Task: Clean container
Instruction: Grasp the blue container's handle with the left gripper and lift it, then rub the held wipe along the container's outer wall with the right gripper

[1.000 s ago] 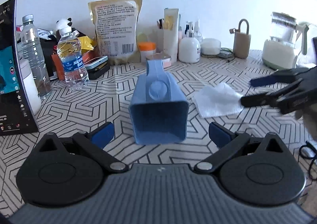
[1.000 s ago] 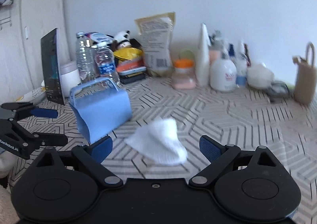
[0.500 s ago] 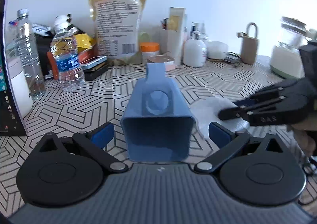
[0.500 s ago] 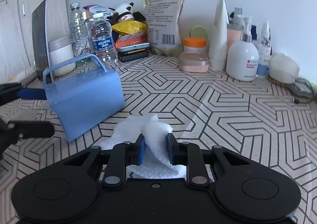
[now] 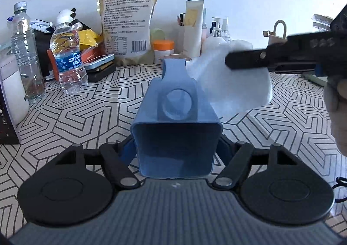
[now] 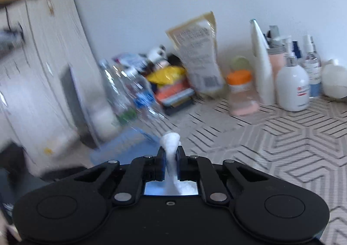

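Note:
A blue plastic container [image 5: 176,128] with a handle lies on its side, its base toward the left wrist camera. My left gripper [image 5: 175,154] is shut on its base end, one finger on each side. My right gripper [image 6: 169,158] is shut on a white tissue [image 6: 171,143]. In the left wrist view it [image 5: 247,58] holds the tissue [image 5: 234,86] in the air just right of the container. The container shows blurred in the right wrist view [image 6: 128,145].
The patterned table [image 5: 91,115] carries clutter along the back wall: two water bottles [image 5: 69,58], a tan food bag [image 5: 128,26], an orange-lidded jar [image 5: 163,48], white lotion bottles [image 6: 292,84]. A dark screen [image 5: 6,115] stands at the left.
My left gripper closed in on the container's base. My right gripper closed on the tissue and lifted it off the table, swinging left toward the container.

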`<state>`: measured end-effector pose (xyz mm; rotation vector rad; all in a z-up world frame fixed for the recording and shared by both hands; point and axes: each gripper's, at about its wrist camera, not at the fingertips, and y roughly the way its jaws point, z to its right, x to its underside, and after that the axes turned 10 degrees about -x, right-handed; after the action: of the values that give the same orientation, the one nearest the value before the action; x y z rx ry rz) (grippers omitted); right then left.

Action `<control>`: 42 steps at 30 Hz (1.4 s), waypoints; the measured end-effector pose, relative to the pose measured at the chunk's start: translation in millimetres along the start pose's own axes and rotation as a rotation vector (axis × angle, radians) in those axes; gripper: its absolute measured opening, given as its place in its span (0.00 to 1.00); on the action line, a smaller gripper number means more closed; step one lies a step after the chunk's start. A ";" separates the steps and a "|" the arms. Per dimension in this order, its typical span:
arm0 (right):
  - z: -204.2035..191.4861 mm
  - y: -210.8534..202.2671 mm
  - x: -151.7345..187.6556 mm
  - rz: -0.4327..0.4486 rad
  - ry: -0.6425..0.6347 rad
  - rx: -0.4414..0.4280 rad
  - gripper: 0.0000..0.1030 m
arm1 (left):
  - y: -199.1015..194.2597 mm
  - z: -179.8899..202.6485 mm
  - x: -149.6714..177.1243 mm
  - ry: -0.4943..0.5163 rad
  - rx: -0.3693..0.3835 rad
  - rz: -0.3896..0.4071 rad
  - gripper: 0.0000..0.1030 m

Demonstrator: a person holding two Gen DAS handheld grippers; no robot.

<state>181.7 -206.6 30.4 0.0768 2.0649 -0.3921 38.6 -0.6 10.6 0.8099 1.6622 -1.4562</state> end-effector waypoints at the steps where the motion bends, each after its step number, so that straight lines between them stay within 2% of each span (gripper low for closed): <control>1: -1.2 -2.4 0.8 0.016 0.015 -0.035 0.12 | -0.1 0.4 0.1 0.003 0.010 0.000 0.71; 5: -0.2 -7.8 5.5 0.054 0.078 -0.178 0.12 | -2.1 2.6 1.4 0.016 0.055 0.000 0.71; 9: 0.3 -2.6 10.5 0.040 0.124 -0.288 0.12 | -3.8 5.6 2.9 0.027 0.076 0.002 0.71; 14: -6.6 13.5 17.7 -0.022 0.097 -0.292 0.12 | -3.1 2.1 3.1 0.002 0.081 0.000 0.71; 19: -5.3 19.4 20.9 -0.060 0.087 -0.262 0.11 | -2.7 8.7 3.1 0.037 0.057 -0.006 0.71; 24: -2.5 20.6 20.5 -0.061 0.091 -0.252 0.10 | -1.6 7.5 2.8 0.034 0.063 -0.012 0.71; 32: -6.0 21.7 16.3 -0.058 0.029 -0.173 0.07 | -3.3 10.6 3.5 0.035 0.062 -0.011 0.71; 34: -6.0 22.1 17.2 -0.059 0.032 -0.183 0.07 | -2.9 9.0 3.3 0.031 0.063 -0.011 0.71; 38: -7.5 24.0 20.4 -0.084 0.058 -0.268 0.07 | -3.2 10.1 3.3 0.028 0.063 -0.012 0.71; 42: -4.9 24.3 21.0 -0.086 0.075 -0.287 0.07 | -3.2 10.0 3.2 0.027 0.064 -0.012 0.71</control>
<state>172.1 -184.3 8.8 -0.1729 2.1831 -0.1430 35.6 -11.0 9.0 0.8594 1.6501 -1.5196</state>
